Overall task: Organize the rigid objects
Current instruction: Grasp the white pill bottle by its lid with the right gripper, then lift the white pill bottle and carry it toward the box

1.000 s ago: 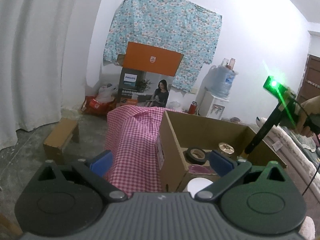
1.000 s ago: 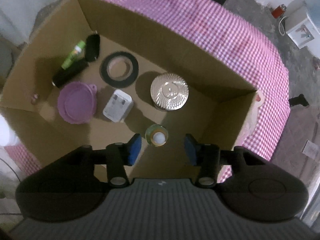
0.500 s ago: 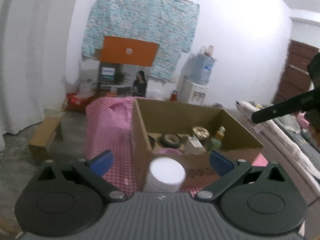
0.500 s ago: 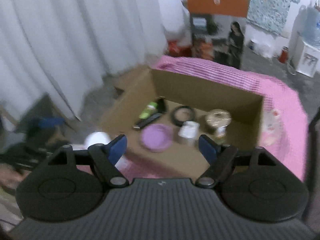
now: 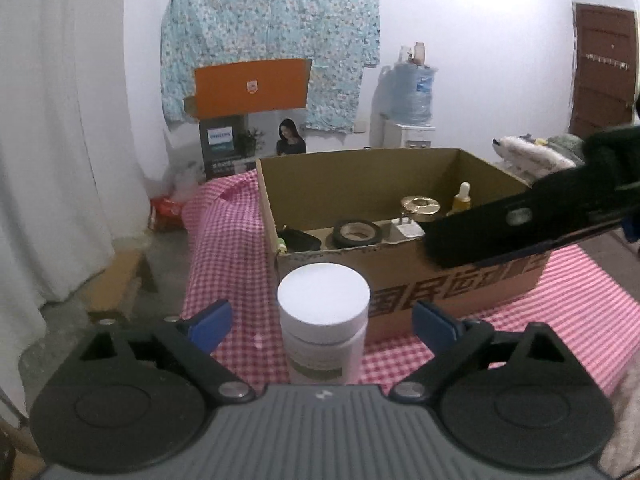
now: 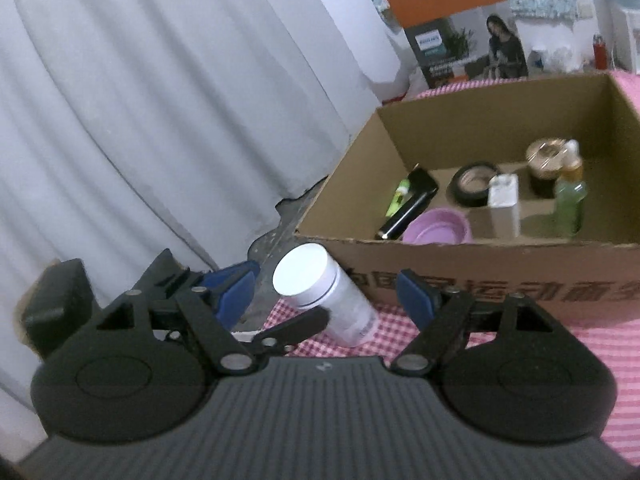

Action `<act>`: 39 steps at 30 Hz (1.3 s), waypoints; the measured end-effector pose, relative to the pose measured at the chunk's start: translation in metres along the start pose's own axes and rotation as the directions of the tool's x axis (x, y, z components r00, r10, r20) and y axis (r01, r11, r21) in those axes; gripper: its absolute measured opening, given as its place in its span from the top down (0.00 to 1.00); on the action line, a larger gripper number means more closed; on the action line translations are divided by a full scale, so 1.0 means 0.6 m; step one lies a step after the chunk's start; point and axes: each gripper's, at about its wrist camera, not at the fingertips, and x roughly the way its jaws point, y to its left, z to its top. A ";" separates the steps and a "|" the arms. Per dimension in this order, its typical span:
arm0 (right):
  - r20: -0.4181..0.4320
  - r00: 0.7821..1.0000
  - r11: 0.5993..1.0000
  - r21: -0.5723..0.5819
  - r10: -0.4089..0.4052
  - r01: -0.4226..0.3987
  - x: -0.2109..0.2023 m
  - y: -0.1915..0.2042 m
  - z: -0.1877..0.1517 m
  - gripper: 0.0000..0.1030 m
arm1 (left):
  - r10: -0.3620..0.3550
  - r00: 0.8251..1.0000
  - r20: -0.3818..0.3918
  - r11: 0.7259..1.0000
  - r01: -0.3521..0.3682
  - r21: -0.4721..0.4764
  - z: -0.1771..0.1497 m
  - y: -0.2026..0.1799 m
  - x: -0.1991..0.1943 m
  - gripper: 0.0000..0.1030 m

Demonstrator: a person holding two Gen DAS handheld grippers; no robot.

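A white bottle (image 5: pixel 323 320) with a flat white cap stands on the pink checked cloth (image 5: pixel 224 248), just in front of the cardboard box (image 5: pixel 400 256). My left gripper (image 5: pixel 322 326) has it between its blue pads. The jaws are closing, with a gap still on both sides. In the right wrist view the same bottle (image 6: pixel 320 292) shows in the gap of my right gripper (image 6: pixel 326 294). That gripper's jaws are closing a little and touch nothing. One of the left fingers (image 6: pixel 296 324) crosses in front of the bottle.
Inside the box (image 6: pixel 500 280) are a black tape roll (image 6: pixel 472 178), a white charger (image 6: pixel 504 204), a gold-lidded jar (image 6: pixel 546 160), a dropper bottle (image 6: pixel 570 200) and a purple lid (image 6: pixel 438 226). A white curtain (image 6: pixel 160 100) hangs at the left. The right gripper's black finger (image 5: pixel 520 220) crosses the box front.
My right gripper let go of the dropper bottle, opened wider and swung out of the box to its front. My left gripper came down and forward until the white bottle stood between its pads.
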 end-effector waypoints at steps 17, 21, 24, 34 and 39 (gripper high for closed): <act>-0.074 0.996 0.997 0.063 0.040 -0.035 0.137 0.009 0.001 0.47 | -0.040 0.998 -0.044 0.995 0.036 -0.094 -0.009 0.020 0.025 0.47; -0.072 0.997 0.996 0.077 0.040 -0.035 0.130 0.006 -0.001 0.47 | -0.044 0.998 -0.042 0.994 0.040 -0.097 -0.009 0.015 0.023 0.47; -0.064 0.997 0.995 0.095 0.039 -0.033 0.121 -0.002 -0.005 0.47 | -0.057 0.997 -0.046 0.994 0.052 -0.099 -0.007 0.007 0.020 0.47; -0.020 1.000 0.989 0.147 -0.007 0.010 0.060 -0.038 -0.029 0.46 | -0.136 0.989 -0.055 0.989 0.132 -0.070 -0.003 -0.052 0.022 0.47; 0.018 0.999 0.982 0.181 -0.050 0.046 0.015 -0.061 -0.041 0.45 | -0.188 0.981 -0.050 0.982 0.186 -0.036 0.001 -0.093 0.023 0.47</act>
